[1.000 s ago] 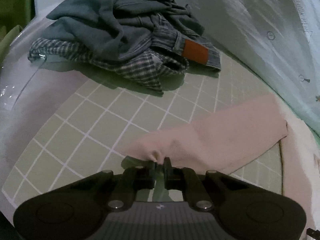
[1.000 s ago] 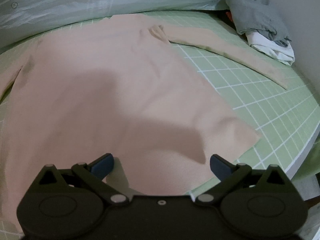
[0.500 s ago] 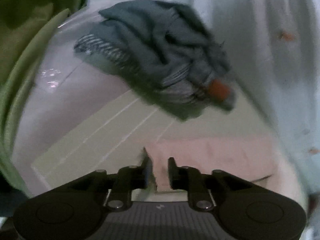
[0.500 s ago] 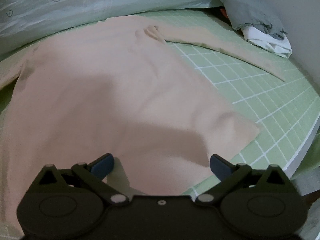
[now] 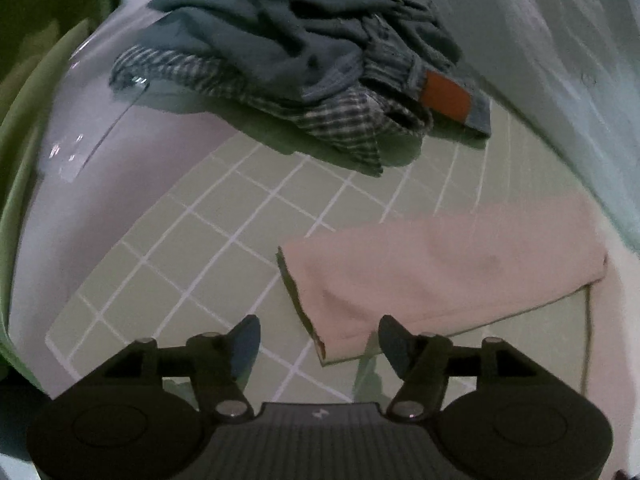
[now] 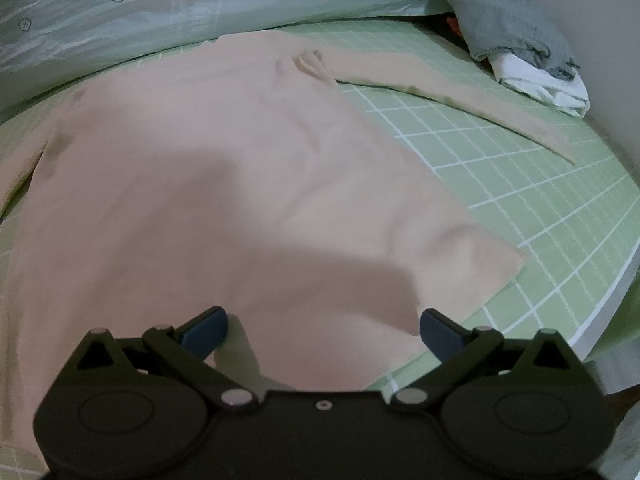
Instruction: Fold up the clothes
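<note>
1. The bed (image 6: 520, 184) carries everything — its sheet is pale green with a white grid and fills the right and lower right of the right wrist view.
2. A pink long-sleeved top (image 6: 240, 200) lies flat across the centre of that view, one sleeve (image 6: 460, 92) stretched toward the upper right.
3. A grey and white bundle of cloth (image 6: 520, 48) sits at the upper right corner.
4. A pale printed duvet (image 6: 160, 12) lies along the top edge.
5. In the left wrist view, the other sleeve (image 5: 440, 272) lies at lower right — a heap of jeans and checked cloth (image 5: 300, 60) at upper centre.
</note>
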A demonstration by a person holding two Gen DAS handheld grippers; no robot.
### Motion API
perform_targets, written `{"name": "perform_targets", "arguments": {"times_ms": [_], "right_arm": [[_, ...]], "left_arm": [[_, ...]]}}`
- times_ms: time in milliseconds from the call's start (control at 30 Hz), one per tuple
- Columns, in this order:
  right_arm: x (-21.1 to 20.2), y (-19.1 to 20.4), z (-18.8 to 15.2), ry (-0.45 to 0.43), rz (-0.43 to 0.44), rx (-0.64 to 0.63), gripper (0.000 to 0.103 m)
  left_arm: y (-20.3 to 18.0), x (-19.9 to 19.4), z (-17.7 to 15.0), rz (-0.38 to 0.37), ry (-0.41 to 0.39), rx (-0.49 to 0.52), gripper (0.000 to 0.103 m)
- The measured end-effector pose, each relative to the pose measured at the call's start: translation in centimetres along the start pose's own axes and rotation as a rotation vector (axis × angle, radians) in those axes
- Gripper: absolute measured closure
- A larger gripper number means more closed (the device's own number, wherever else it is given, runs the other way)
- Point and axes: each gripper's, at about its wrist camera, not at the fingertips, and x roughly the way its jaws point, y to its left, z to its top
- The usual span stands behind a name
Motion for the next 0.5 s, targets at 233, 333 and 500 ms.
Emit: {"name": "perform_targets", "arguments": {"times_ms": [233, 333, 500], "right_arm": [[0.2, -0.1, 0.5, 0.026, 0.018, 0.022, 0.0], [-0.2, -0.1, 0.7, 0.006, -0.028, -0.008, 0.0], [-1.1, -1.3, 1.5, -0.06, -0.054, -0.019, 0.0]], "left_arm": [[-1.6, 0.7, 0.3, 0.057, -0.017, 0.053, 0.043], [-2.2, 0.7, 0.2, 0.051, -0.029, 0.098, 0.099], [-3.3, 0.8, 0.6, 0.014, -0.031, 0.114, 0.098]]}}
